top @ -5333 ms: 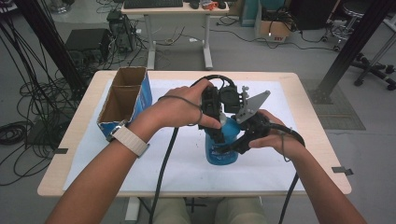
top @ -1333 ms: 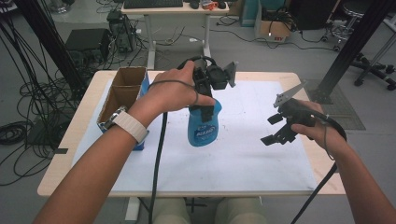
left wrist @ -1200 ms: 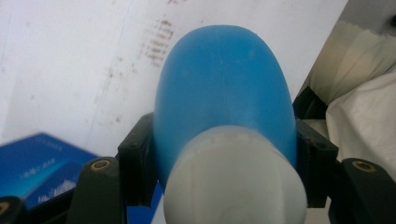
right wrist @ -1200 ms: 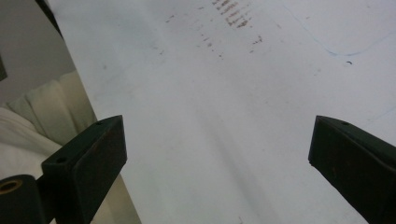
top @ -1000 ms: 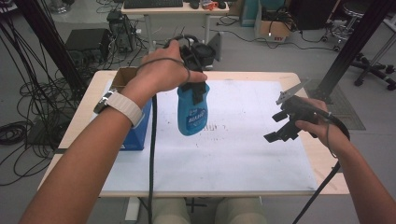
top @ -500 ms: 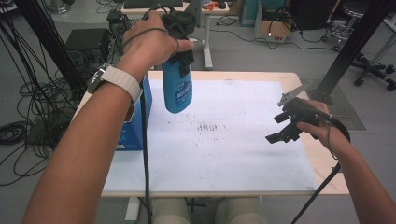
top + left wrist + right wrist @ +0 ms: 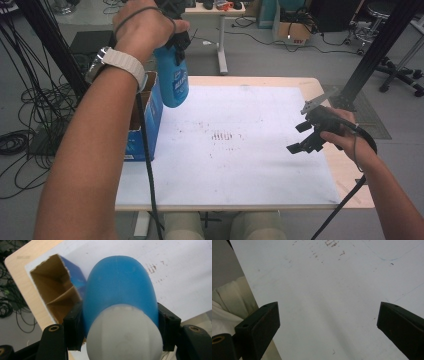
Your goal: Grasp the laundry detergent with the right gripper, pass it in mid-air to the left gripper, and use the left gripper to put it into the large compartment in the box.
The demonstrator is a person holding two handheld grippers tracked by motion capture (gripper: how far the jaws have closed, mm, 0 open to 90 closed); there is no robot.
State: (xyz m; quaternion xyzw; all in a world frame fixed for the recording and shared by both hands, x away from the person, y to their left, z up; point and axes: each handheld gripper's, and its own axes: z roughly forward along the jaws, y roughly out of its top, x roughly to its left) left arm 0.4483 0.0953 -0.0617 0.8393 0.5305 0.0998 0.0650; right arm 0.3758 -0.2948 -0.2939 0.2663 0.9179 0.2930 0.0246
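A blue bottle point(image 7: 172, 80) with a white cap point(image 7: 125, 335) hangs in the air above the table's far left, next to an open blue cardboard box point(image 7: 145, 117). My left gripper point(image 7: 172, 37) is shut on the bottle near its top; in the left gripper view point(image 7: 120, 336) both black pads press its sides, and the box's brown inside point(image 7: 53, 297) lies below. Over the table's right side my right gripper point(image 7: 300, 137) is held open above the white sheet point(image 7: 240, 140), its jaws point(image 7: 329, 325) wide apart with nothing between them.
The white sheet carries reddish smudges point(image 7: 222, 135) near its middle. The wooden table point(image 7: 350, 180) ends just right of my right hand. Cables point(image 7: 20, 140) lie on the floor to the left, and a small desk point(image 7: 220, 30) stands beyond the far edge.
My left gripper has lifted the blue bottle off the sheet and carried it up and to the far left, beside the box. The right gripper has stayed where it was, open.
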